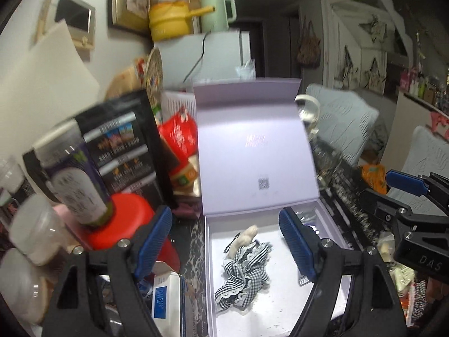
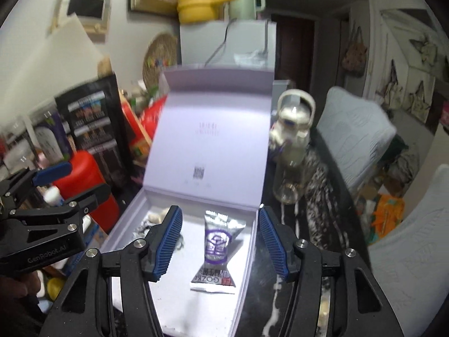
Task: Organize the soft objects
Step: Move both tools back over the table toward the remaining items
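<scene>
Lilac cardboard makes the box [image 1: 334, 289] that lies open on the dark marbled tabletop [image 1: 193, 250], its lid [image 1: 252, 146] standing up at the far side. Inside, on the white bottom, lies the black-and-white checked cloth [image 1: 244, 275] with a small cream soft piece at its far end; it sits in the left part of the box. In the right part lies a silver sachet [image 2: 217, 250] with purple print, flat and apart from the cloth.

My left fingers [image 1: 224, 241] are above the near part of the box, spread wide, and nothing is between the blue pads; the cloth is seen below them, not touched. My right fingers [image 2: 220, 241] are also parted and hold nothing; the sachet lies under the gap, free of both pads.

Left of the box stand a red container [image 1: 123, 219] with a bottle on top, a black package [image 1: 123, 146] and some clear plastic cups [image 1: 36, 227]. Near to them lies a white carton with a blue label [image 1: 165, 300]. Right of the box, further away, stands a clear bottle with a white handle [image 2: 293, 146], and beyond it pale cushioned chairs [image 2: 353, 137].
</scene>
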`<state>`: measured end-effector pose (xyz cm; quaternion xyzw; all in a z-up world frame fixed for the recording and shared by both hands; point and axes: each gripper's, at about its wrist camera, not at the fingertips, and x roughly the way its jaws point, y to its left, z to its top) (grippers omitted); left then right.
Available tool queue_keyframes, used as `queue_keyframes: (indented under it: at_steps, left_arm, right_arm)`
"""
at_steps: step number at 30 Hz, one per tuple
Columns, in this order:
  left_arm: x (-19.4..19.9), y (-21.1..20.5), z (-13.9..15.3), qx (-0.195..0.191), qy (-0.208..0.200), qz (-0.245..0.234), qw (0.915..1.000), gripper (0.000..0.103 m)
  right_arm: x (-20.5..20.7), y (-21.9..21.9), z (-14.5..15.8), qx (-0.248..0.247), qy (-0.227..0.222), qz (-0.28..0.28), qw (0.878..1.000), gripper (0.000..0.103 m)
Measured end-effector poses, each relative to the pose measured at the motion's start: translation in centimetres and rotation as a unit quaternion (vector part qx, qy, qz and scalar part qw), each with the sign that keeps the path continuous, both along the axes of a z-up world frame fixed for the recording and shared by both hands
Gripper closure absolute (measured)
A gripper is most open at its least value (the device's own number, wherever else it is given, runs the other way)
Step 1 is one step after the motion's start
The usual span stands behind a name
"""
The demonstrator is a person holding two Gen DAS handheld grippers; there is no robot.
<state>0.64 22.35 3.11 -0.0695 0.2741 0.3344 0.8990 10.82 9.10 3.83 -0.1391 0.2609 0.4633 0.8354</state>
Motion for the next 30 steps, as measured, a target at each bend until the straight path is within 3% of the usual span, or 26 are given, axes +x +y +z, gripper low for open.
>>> queue_keyframes:
  at_steps: [12,14,17,20,30]
  left_arm:
    - [-4.2,-6.9,5.0,0.049,-0.077,-0.083,0.9924,0.024]
    - [-4.5,-8.1,5.3,0.050,-0.081,-0.101,0.9903,0.021]
    - [-4.7,-9.9,5.4,0.056,-0.087,-0.125,0.9867,0.006]
    - [-4.6,-11.6,5.5,0.065,-0.090,-0.149,0.9826,0.003]
    - [-4.0,-16.1,4.4,0.020,-0.101,-0.248,0.9633,0.003]
  right_arm:
    - [-4.3,-7.7,5.6,0.093,-0.065,-0.026,0.993,0.033]
    - [-4.8,-9.2,6.0,0.102,-0.071,-0.035,0.992,0.029]
    - [-5.8,-11.5,6.3,0.108,-0.083,-0.054,0.989,0.025]
    - [-6.2,-13.3,6.3,0.108,-0.087,-0.074,0.988,0.024]
    - [-7.5,-20.3,5.4,0.102,-0.084,-0.163,0.978,0.014]
